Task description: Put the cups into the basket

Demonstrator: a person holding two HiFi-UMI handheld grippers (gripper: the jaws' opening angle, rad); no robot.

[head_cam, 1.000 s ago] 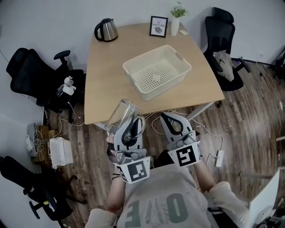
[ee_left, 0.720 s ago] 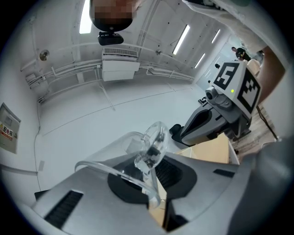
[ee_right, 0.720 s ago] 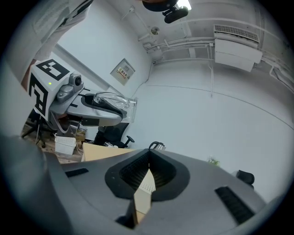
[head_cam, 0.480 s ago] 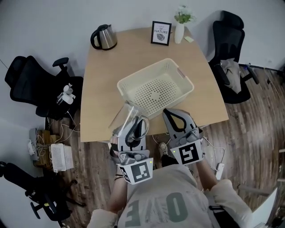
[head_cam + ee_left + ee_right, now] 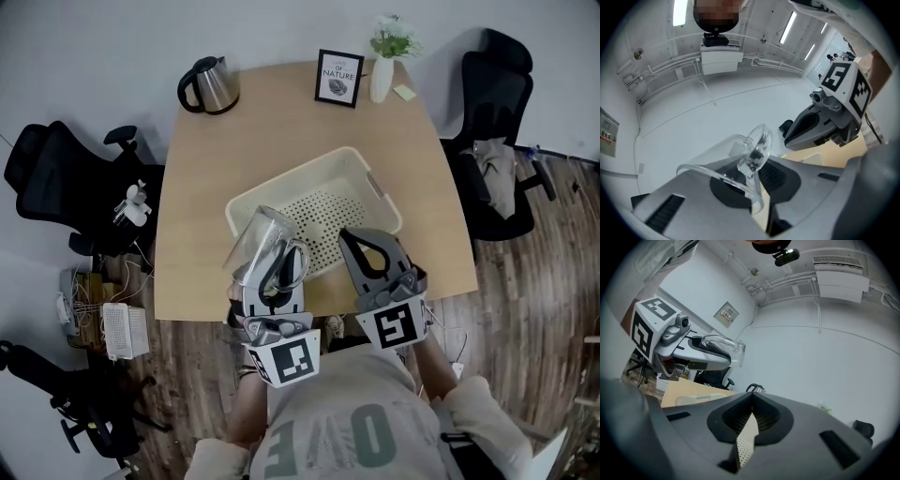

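A clear glass cup (image 5: 260,237) with a handle is held tilted over the near left corner of the cream perforated basket (image 5: 347,183), my left gripper (image 5: 280,255) shut on it. In the left gripper view the cup (image 5: 733,157) lies across the jaws, its handle at their tips. My right gripper (image 5: 374,247) is shut with nothing in it and hovers over the basket's near rim, beside the left one. The right gripper view shows the shut tips (image 5: 751,411), the basket's holed wall (image 5: 744,439) behind them, and the cup (image 5: 724,344) to the left.
The basket sits on a wooden table (image 5: 272,131). At the table's far side stand a steel kettle (image 5: 208,84), a framed picture (image 5: 337,77) and a white vase with a plant (image 5: 382,67). Black office chairs (image 5: 56,178) (image 5: 497,112) flank the table. Cables lie on the floor.
Both grippers have come forward from over the floor to over the table's near edge and the basket's near rim. The left one still holds the cup.
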